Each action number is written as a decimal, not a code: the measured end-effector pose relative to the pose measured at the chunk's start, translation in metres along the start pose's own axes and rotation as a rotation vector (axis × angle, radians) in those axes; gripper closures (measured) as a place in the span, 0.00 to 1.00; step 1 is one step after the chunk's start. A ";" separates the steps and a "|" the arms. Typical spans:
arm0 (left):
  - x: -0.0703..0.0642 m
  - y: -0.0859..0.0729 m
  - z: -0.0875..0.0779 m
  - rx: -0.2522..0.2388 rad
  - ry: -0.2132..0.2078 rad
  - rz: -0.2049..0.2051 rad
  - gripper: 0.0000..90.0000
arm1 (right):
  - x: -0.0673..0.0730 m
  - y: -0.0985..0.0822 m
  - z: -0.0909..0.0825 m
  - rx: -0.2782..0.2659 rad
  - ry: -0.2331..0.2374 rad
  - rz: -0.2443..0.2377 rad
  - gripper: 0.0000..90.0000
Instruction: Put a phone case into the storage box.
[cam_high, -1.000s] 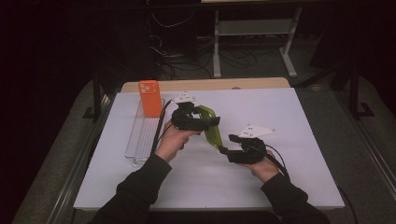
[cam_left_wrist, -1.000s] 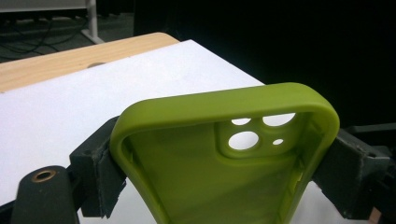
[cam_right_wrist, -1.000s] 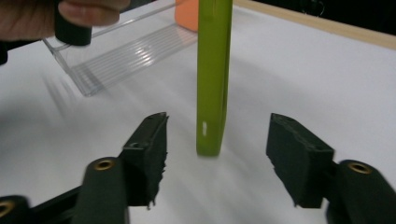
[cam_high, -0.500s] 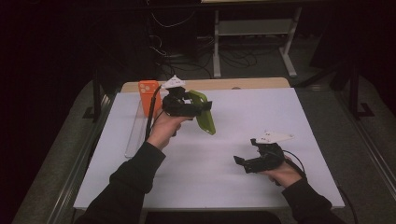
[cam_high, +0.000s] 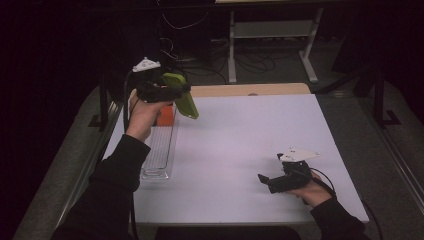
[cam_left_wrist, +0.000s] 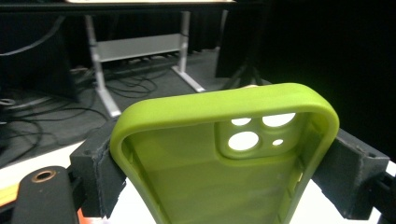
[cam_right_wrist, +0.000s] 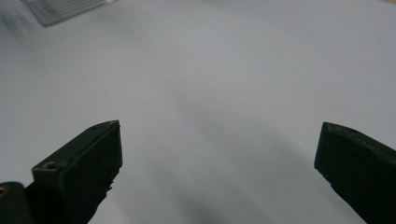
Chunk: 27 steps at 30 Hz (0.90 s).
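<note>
A lime-green phone case (cam_high: 181, 94) hangs in the air above the table's far left, held by my left gripper (cam_high: 172, 91), which is shut on its two long sides. The left gripper view looks into the hollow inside of the phone case (cam_left_wrist: 224, 158), camera cut-outs at the top, with a black jaw pressed against each side. My right gripper (cam_high: 266, 181) rests low near the table's front right, jaws wide open. In the right gripper view, the right gripper (cam_right_wrist: 219, 163) has just bare white table between its jaws.
A clear plastic tray (cam_high: 161, 149) lies along the table's left side, with an orange box (cam_high: 165, 114) at its far end. A corner of the clear tray (cam_right_wrist: 65, 9) appears in the right gripper view. Beyond the white table (cam_high: 240, 140) are a shelf frame and cables on a dark floor.
My left gripper has lifted the green case up and toward the far left. My right gripper let go of it, opened, and pulled back to the front right.
</note>
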<state>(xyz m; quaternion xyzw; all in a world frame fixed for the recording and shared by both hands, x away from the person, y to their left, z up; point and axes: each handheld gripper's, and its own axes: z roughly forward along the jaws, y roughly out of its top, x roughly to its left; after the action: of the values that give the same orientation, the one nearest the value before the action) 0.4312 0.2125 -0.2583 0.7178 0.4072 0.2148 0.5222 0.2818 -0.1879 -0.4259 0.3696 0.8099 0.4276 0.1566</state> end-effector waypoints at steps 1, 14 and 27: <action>0.004 0.001 -0.003 0.005 0.019 0.006 0.16 | 0.000 -0.001 0.000 -0.003 0.004 0.001 0.00; 0.043 -0.008 -0.012 0.038 0.236 -0.041 0.16 | -0.003 -0.009 0.000 0.010 0.009 -0.013 0.00; 0.056 -0.046 0.029 0.145 0.421 -0.050 0.15 | -0.001 -0.008 -0.001 0.016 0.011 -0.022 0.00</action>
<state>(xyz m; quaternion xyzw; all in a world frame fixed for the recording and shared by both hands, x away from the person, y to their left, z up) 0.4682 0.2471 -0.3183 0.6824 0.5394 0.3169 0.3780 0.2783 -0.1925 -0.4316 0.3596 0.8182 0.4215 0.1537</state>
